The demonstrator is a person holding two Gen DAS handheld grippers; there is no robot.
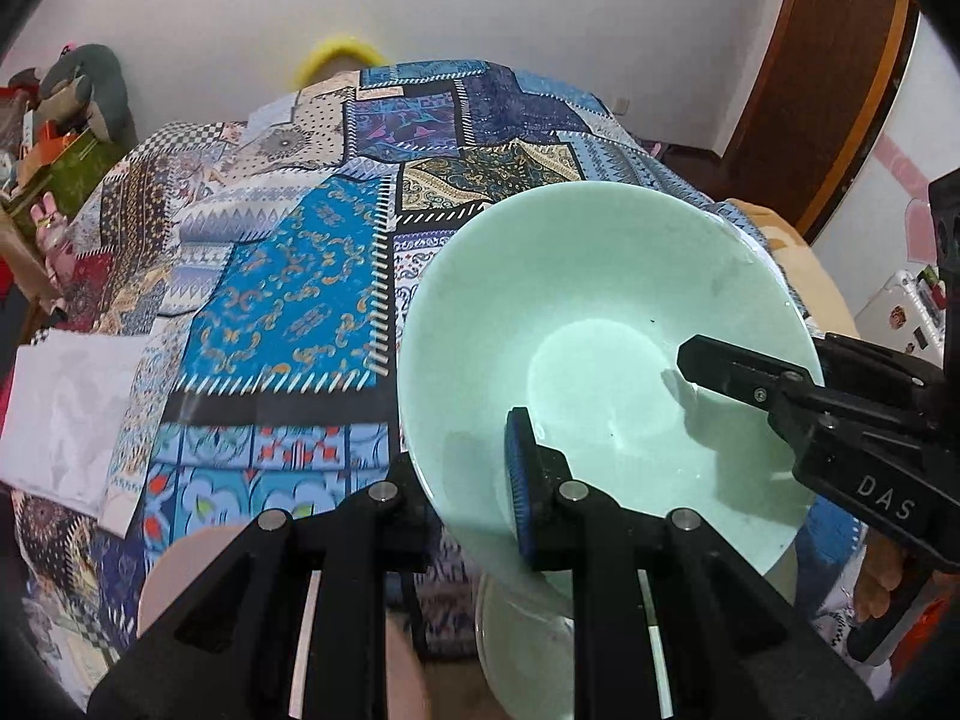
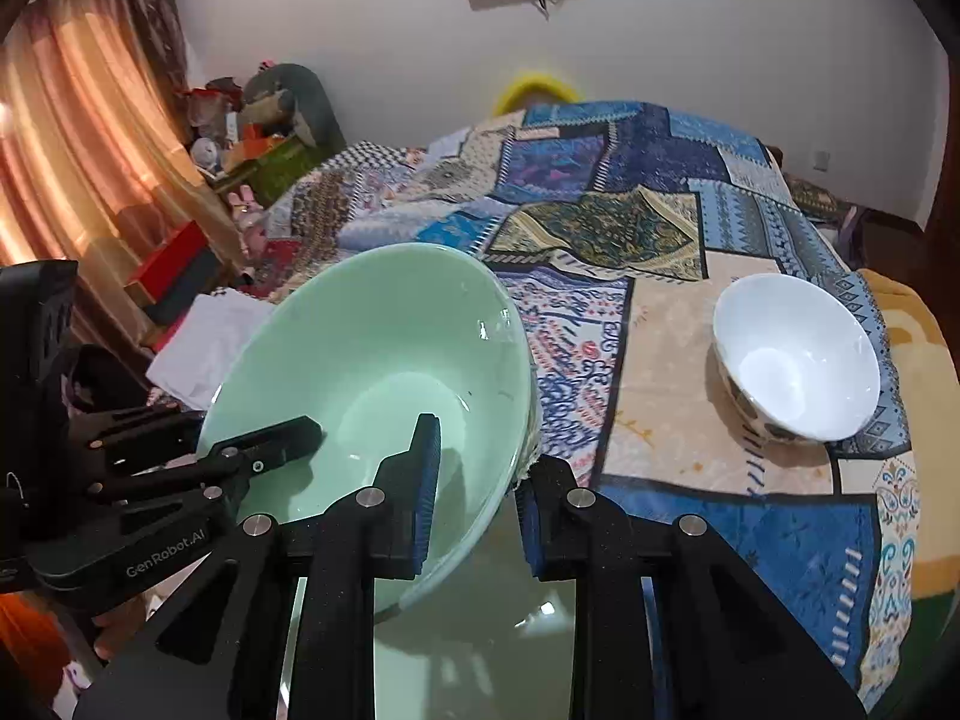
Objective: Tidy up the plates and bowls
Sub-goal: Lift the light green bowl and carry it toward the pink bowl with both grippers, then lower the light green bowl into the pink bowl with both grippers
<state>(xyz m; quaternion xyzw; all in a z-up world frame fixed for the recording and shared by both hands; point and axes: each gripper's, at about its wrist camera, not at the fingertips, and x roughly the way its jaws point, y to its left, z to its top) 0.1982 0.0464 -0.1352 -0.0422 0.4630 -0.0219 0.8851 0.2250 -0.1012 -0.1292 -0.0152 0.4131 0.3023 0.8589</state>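
Observation:
A large pale green bowl (image 1: pixel 600 324) is held tilted above the patterned bedspread, gripped by both grippers. My left gripper (image 1: pixel 468 480) is shut on its near rim, one pad inside, the other finger outside. My right gripper (image 2: pixel 477 480) is shut on the opposite rim of the same bowl (image 2: pixel 372 360); it also shows in the left wrist view (image 1: pixel 750 378). A green plate (image 2: pixel 480 630) lies under the bowl, also seen in the left wrist view (image 1: pixel 522 648). A white bowl (image 2: pixel 792 360) with a patterned outside stands on the bedspread to the right.
The bed carries a blue patchwork cover (image 1: pixel 288 276). A white folded cloth (image 1: pixel 66 408) lies at its left edge. Boxes and soft toys (image 2: pixel 252 138) pile up by the curtain at left. A wooden door (image 1: pixel 822 72) stands at right.

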